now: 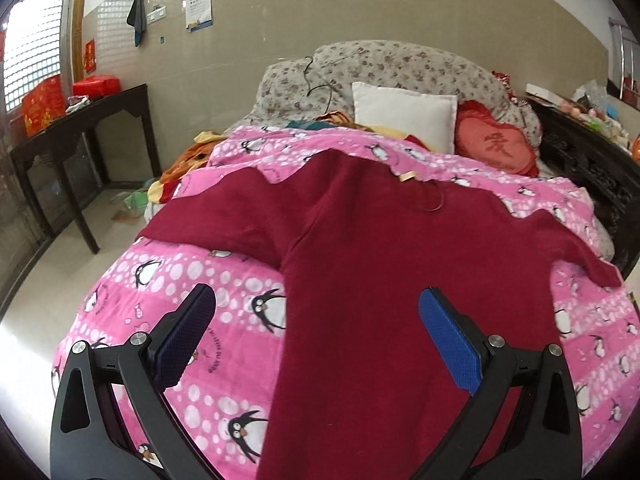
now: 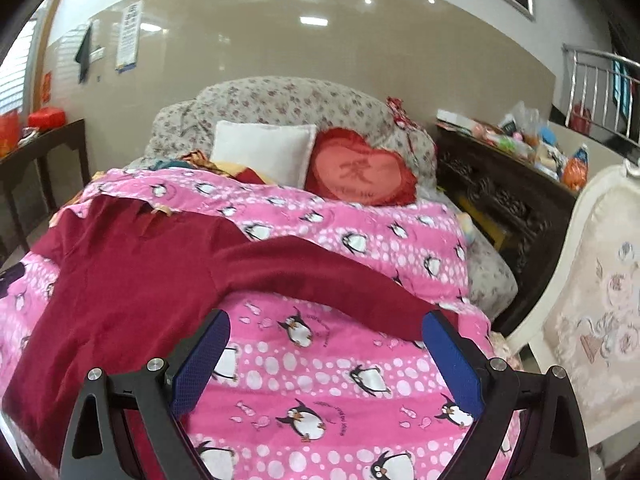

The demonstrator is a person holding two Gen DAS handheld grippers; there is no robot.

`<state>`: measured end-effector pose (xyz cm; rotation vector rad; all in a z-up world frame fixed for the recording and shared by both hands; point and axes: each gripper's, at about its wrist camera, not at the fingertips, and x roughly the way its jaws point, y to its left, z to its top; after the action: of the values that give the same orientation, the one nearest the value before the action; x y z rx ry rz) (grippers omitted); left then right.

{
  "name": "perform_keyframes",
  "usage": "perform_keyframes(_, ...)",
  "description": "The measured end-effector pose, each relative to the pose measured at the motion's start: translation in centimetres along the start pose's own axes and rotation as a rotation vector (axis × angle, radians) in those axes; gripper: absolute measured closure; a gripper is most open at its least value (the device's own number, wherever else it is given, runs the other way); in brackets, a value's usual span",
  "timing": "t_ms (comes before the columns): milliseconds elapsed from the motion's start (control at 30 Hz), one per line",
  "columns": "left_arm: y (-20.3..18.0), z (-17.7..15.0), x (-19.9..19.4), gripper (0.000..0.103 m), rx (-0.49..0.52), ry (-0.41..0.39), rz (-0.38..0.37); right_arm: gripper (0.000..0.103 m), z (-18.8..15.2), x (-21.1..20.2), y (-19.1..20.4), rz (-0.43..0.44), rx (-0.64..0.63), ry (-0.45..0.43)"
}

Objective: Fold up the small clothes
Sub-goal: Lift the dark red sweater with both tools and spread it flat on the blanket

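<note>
Nearest in the left wrist view, the left gripper point(image 1: 316, 344) hangs with its blue-padded jaws spread wide and nothing between them, above the lower body of the dark red long-sleeved knit top point(image 1: 380, 280). In the right wrist view the right gripper point(image 2: 326, 376) is likewise spread and empty, over bare quilt, its right pad close by the cuff end of the right sleeve point(image 2: 320, 276); whether it touches the cloth cannot be told.

The top lies flat on the pink penguin-print quilt point(image 1: 224, 280), hem toward the cameras, both sleeves stretched out sideways, collar at the far end. No fold looks made yet, so the step in hand appears to be the first one: taking a sleeve. The next move likely calls for the right gripper to settle onto that cuff, pinch it, and carry it across the body, while the left stands ready at the hem or side seam.

The left sleeve point(image 1: 208, 216) reaches near the quilt's left edge and the right cuff near its right edge, so cloth could slip off. Beyond the collar the quilt gives open room before the white square pillow point(image 1: 404, 120) and red heart-shaped cushion point(image 2: 360, 174).
</note>
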<state>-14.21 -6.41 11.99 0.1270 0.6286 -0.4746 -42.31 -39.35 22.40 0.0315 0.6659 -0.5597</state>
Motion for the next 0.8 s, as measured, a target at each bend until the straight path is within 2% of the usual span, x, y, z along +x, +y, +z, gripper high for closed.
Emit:
perform_keyframes(267,-0.4,0.8,-0.5,0.001,0.002,-0.003,-0.022,0.007,1.5,0.7,4.8,0.144,-0.011,-0.005)
perform_keyframes(500,-0.3,1.2,0.5,0.001,0.0,0.005,-0.032,0.007,3.9,3.6,10.5,0.335,0.014,0.022)
perform_keyframes(700,-0.6,2.2,3.0,0.001,0.021,0.01,-0.008,0.007,5.1,7.7,14.5,0.392,0.029,0.049)
perform_keyframes(800,-0.3,2.9,4.6,0.001,0.002,0.017,-0.007,0.007,6.0,10.0,16.2,0.393,0.057,0.062)
